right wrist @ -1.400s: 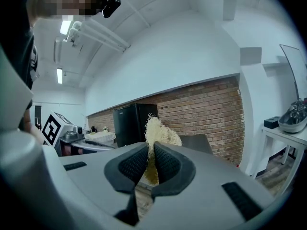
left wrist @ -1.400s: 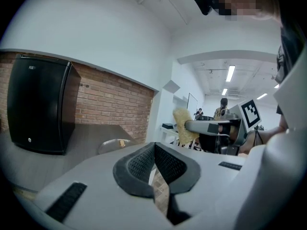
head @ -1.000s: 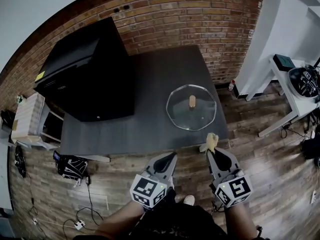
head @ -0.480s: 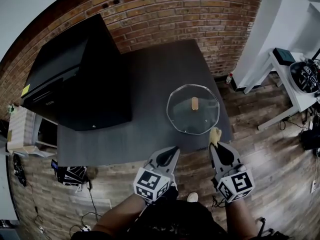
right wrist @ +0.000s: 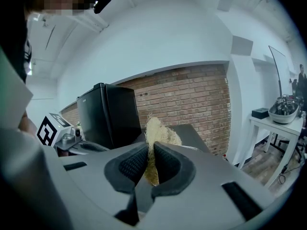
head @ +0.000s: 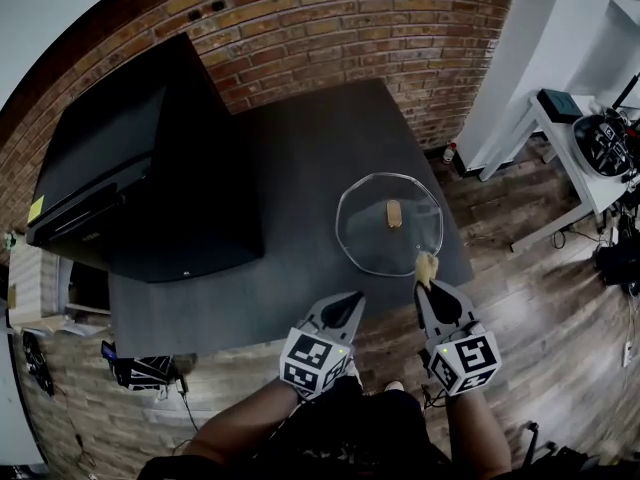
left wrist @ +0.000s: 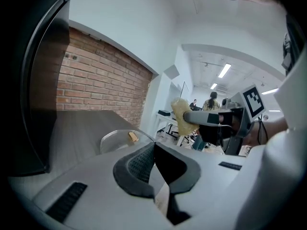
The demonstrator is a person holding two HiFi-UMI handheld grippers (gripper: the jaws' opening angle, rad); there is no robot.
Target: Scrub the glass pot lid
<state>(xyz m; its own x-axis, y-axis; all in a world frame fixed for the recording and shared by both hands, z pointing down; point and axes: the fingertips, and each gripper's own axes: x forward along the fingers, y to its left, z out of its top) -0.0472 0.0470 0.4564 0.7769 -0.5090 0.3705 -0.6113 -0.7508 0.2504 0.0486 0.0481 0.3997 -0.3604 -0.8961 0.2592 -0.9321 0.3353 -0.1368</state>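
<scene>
The glass pot lid [head: 375, 236] lies flat near the front right corner of the dark table [head: 300, 178], its wooden knob [head: 393, 213] pointing up. My right gripper [head: 427, 285] is shut on a yellowish fibrous scrubber [head: 428, 266], which hangs at the lid's near rim; touching or not, I cannot tell. In the right gripper view the scrubber [right wrist: 157, 134] sticks up between the closed pads. My left gripper [head: 352, 304] is shut and holds nothing, over the table's front edge left of the lid. The left gripper view shows the lid [left wrist: 116, 139] ahead and the scrubber [left wrist: 181, 116] to its right.
A large black cabinet [head: 150, 178] fills the table's left half. A brick wall [head: 330, 28] runs behind the table. A white desk [head: 590, 118] with gear stands to the right on the wooden floor [head: 540, 308]. Cables and a box [head: 140, 368] lie on the floor at left.
Both grippers have come forward toward the table. The scrubber has gone from short of the table's front edge to the lid's near rim. The lid has not moved.
</scene>
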